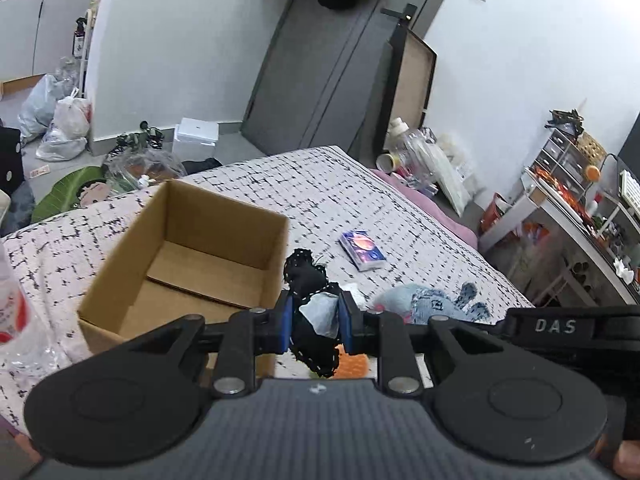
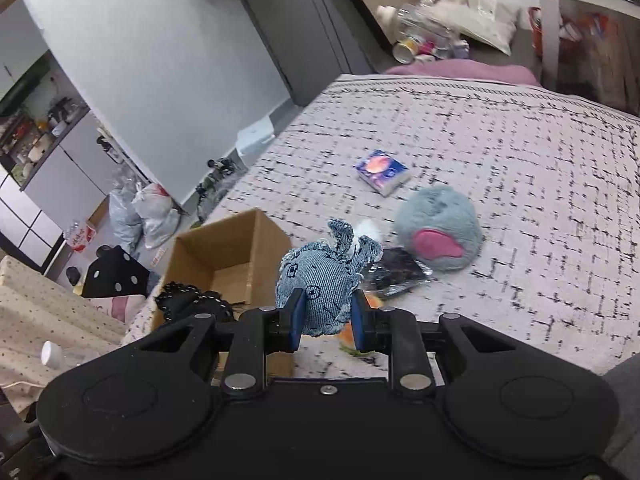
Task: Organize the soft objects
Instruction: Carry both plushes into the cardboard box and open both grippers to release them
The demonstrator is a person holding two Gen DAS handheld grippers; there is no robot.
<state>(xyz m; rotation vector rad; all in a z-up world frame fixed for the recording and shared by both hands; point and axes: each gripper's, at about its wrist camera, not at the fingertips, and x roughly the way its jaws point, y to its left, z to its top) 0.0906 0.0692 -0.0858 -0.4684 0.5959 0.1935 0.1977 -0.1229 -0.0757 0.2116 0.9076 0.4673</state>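
Observation:
My left gripper (image 1: 315,320) is shut on a black stitched soft toy (image 1: 308,280) and holds it just right of the open cardboard box (image 1: 132,280) on the bed. My right gripper (image 2: 327,320) is shut on a blue denim soft toy (image 2: 320,280), lifted above the bed near the box's (image 2: 236,236) right wall. The denim toy also shows in the left wrist view (image 1: 432,304). The black toy shows in the right wrist view (image 2: 188,300) by the box's near corner. A grey plush ball with a pink patch (image 2: 440,232) lies on the bed.
A tissue pack (image 1: 362,256) (image 2: 382,172) lies mid-bed on the checked cover (image 1: 320,188). A dark foil packet (image 2: 400,272) and an orange item (image 2: 348,338) lie near my right gripper. Bags and clutter fill the floor at left; a desk (image 1: 560,208) stands at right.

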